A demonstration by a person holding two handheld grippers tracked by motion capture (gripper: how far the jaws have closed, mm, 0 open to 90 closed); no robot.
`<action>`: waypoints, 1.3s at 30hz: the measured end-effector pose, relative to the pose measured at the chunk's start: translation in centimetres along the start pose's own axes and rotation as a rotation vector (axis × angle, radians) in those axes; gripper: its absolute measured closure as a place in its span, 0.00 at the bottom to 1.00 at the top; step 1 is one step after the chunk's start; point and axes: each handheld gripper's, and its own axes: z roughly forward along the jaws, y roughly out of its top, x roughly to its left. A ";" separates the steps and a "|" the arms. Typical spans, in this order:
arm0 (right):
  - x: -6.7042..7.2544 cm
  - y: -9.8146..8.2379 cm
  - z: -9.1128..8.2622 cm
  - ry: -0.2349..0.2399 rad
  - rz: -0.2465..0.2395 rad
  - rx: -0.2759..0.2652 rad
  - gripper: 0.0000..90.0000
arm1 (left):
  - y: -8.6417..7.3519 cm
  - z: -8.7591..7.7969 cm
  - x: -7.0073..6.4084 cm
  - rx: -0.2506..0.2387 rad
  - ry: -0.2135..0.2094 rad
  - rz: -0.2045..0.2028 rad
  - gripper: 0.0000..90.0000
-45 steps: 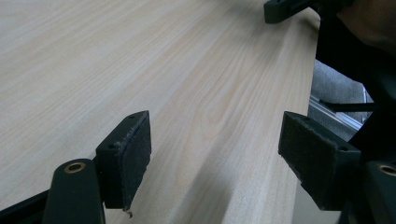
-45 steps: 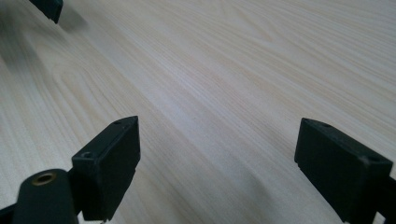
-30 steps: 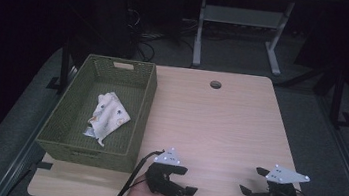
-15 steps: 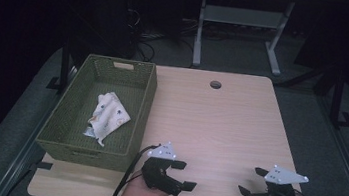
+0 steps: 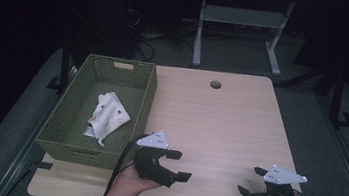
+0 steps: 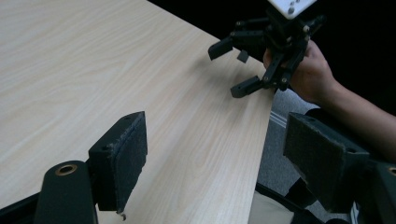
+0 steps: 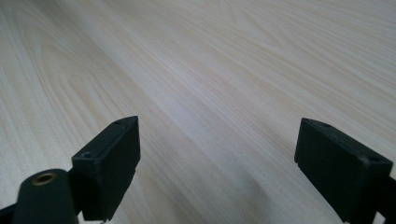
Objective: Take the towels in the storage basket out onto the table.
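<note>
- The left black two-jaw gripper (image 5: 178, 165) and the right black two-jaw gripper (image 5: 252, 180) are held near the front edge of the light wooden table (image 5: 221, 114), jaws spread apart, nothing gripped.
- Much bare wood is seen ahead.
- The crumpled white patterned cloth (image 5: 108, 115) is lying inside the green woven basket (image 5: 149, 92) at the left edge.

Light wood-grain table (image 5: 232, 123) – square top, rounded corners – with a round cable hole (image 5: 215, 85) near the middle of its far edge. Grey floor (image 5: 307, 112) around it. Beyond the far edge, a white-legged frame (image 5: 199, 35); to its left, loose cables (image 5: 144, 48) – on the floor. A dark stand (image 5: 337, 95) at right.
</note>
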 end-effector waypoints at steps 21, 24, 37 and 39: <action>0.0 -0.1 -0.1 -0.006 0.008 0.000 0.16 | 4.8 -0.8 2.5 0.052 0.068 -0.004 0.24; 0.0 -0.1 0.0 -0.005 0.008 -0.001 0.16 | 5.5 -1.6 3.2 0.052 0.082 -0.009 0.24; -0.1 -0.1 -0.1 -0.002 0.006 0.000 0.16 | 7.2 -5.2 6.1 0.034 0.112 -0.070 0.24; -0.1 -0.1 -0.2 -0.002 0.005 -0.001 0.16 | 7.3 -5.8 6.5 0.030 0.141 -0.076 0.24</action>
